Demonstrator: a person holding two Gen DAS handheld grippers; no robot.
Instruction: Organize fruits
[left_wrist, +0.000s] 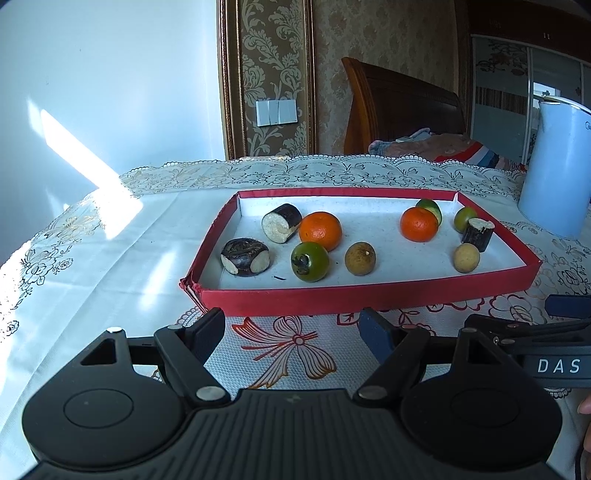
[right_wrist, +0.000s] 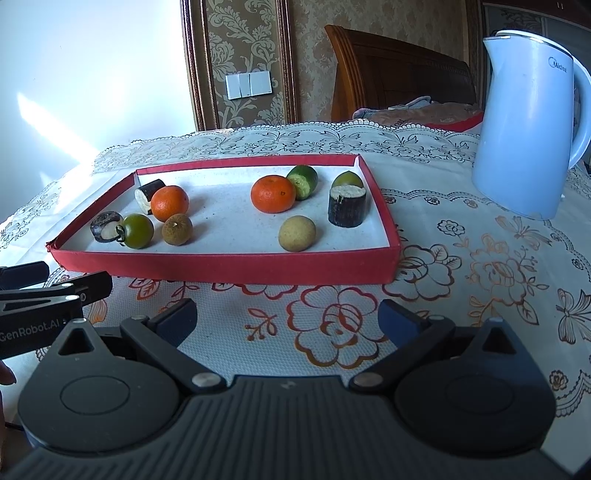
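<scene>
One lace tablecloth (right_wrist: 480, 236) under red tray (right_wrist: 221, 266); kettle (right_wrist: 524, 118) beside.

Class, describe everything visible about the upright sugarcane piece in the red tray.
The upright sugarcane piece is a short cylinder with dark purple-black rind and a pale, fibrous cut top. It stands on end near the right side of the red tray, on the white liner. A green fruit sits just behind it; whether they touch is unclear.

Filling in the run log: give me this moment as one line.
left claw: open, empty | right claw: open, empty | fruits: all in red tray | kettle: right of tray
</scene>
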